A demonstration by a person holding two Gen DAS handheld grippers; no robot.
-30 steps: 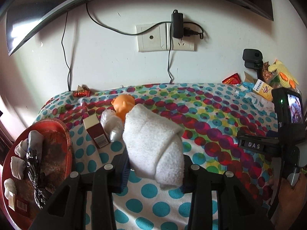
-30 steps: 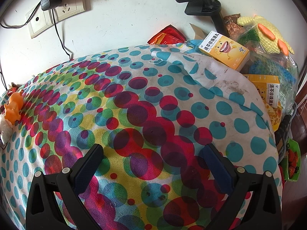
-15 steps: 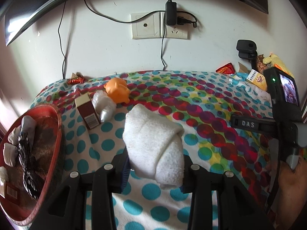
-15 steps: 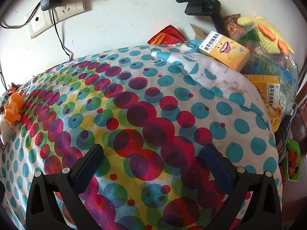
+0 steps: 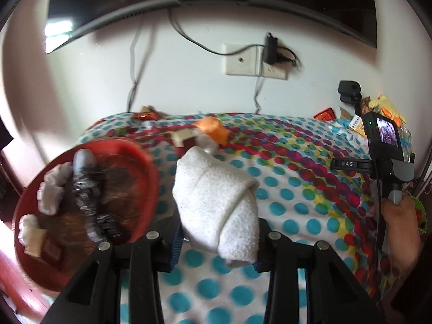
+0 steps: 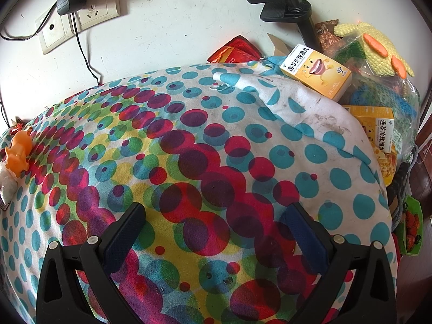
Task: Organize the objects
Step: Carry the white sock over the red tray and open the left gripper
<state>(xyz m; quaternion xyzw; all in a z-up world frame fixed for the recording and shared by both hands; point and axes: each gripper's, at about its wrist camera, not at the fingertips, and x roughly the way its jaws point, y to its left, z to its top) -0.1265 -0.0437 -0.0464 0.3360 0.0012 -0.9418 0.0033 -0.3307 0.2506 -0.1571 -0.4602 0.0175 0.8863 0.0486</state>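
Left gripper (image 5: pixel 216 232) clamps a rolled white towel (image 5: pixel 216 202), held off the dotted cloth on the tabletop (image 5: pixel 297 189) & just right of a red bowl (image 5: pixel 145 167). The bowl, w/ similar white rolls & dark wrapped bits inside, sits at the tabletop's left edge. Right gripper (image 6: pixel 216 232) hangs over bare cloth, jaws spread wide, nothing between them. Behind the towel lie an orange toy (image 5: pixel 213 131), a small box (image 5: pixel 185 139) & a silver-wrapped item, not yet sorted. Judgement: the step in hand looks like carrying the towel to the bowl. To do it well: keep the squeeze firm, since the soft roll sags at its low end; bring it over the rim, aim for a free spot beside the other rolls, lower it close, then release.
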